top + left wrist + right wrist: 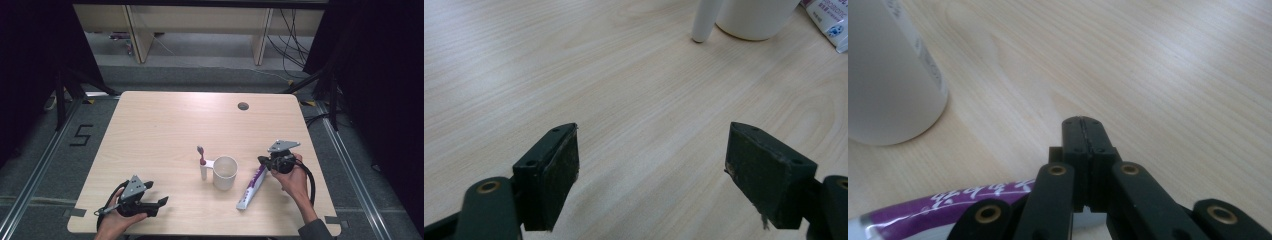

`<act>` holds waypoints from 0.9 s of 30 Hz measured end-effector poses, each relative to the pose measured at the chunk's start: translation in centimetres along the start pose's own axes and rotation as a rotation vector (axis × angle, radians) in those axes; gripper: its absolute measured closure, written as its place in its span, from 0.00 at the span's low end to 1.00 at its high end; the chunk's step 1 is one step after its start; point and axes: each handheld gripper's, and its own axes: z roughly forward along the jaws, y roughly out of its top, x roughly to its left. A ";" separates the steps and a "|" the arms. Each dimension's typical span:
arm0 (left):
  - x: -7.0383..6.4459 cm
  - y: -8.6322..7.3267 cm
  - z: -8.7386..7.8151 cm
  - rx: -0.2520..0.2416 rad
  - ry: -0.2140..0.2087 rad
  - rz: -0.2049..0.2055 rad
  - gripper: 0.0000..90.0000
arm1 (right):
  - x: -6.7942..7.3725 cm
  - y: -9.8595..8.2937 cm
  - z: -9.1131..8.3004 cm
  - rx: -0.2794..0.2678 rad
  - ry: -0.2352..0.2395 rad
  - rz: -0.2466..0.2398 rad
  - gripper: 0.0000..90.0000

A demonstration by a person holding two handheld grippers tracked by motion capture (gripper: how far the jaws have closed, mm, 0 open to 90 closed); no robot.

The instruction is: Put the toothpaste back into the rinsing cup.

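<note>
High view. Right gripper point(261, 161) sits at the right of the table point(160, 125), held in the person's right hand point(292, 177), its tip over the far end of the toothpaste tube point(251, 188). The tube lies flat, white and purple, slanting from the gripper toward the near edge. Just left of it stands a white mug point(225, 172), and left of the mug, touching its handle, a toothbrush point(202, 162) stands upright with red bristle head up. Left gripper point(161, 201) rests near the near-left corner in the left hand point(117, 222), well apart from all three things, with bare wood between. A floor marking "5" point(81, 135) lies left of the table.

Left gripper view. Left gripper point(651, 165) has its jaws spread wide with nothing between them but table grain. Far ahead: toothbrush base point(704, 20), mug bottom point(756, 17), and a corner of the tube point(831, 22) at far right with small unreadable print.

Right gripper view. Right gripper point(1083, 122) has its jaws pressed together, tips showing nothing between them. The tube point(938, 210) lies just beneath and left of the linkage, purple band with white script too blurred to read; I cannot tell whether it touches. The mug point(888, 75) stands close on the left, faint print down its side, illegible.
</note>
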 end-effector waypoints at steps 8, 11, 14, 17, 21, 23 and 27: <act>-0.1 0.1 0.1 -0.004 -0.005 0.008 0.24 | -0.4 -0.2 1.1 0.028 -0.002 0.003 1.00; -0.1 0.1 0.0 0.004 -0.007 0.019 0.24 | -0.5 -0.3 0.6 0.069 0.004 0.030 1.00; -0.2 0.1 0.1 -0.009 -0.010 0.011 0.24 | -0.5 -0.9 0.2 0.067 0.000 0.047 1.00; -0.2 0.1 0.0 -0.006 -0.010 0.010 0.24 | -0.4 -1.6 -0.7 0.070 0.001 0.055 1.00; -0.2 0.0 0.1 -0.004 -0.011 0.016 0.24 | 0.3 -2.9 -2.3 0.082 0.000 0.096 1.00; -0.4 0.0 0.1 0.001 -0.004 0.010 0.24 | 0.2 -3.4 -3.0 0.084 0.015 0.059 1.00; -0.3 0.0 0.1 0.010 -0.006 0.019 0.24 | 0.7 -4.5 -3.9 0.068 0.008 0.094 1.00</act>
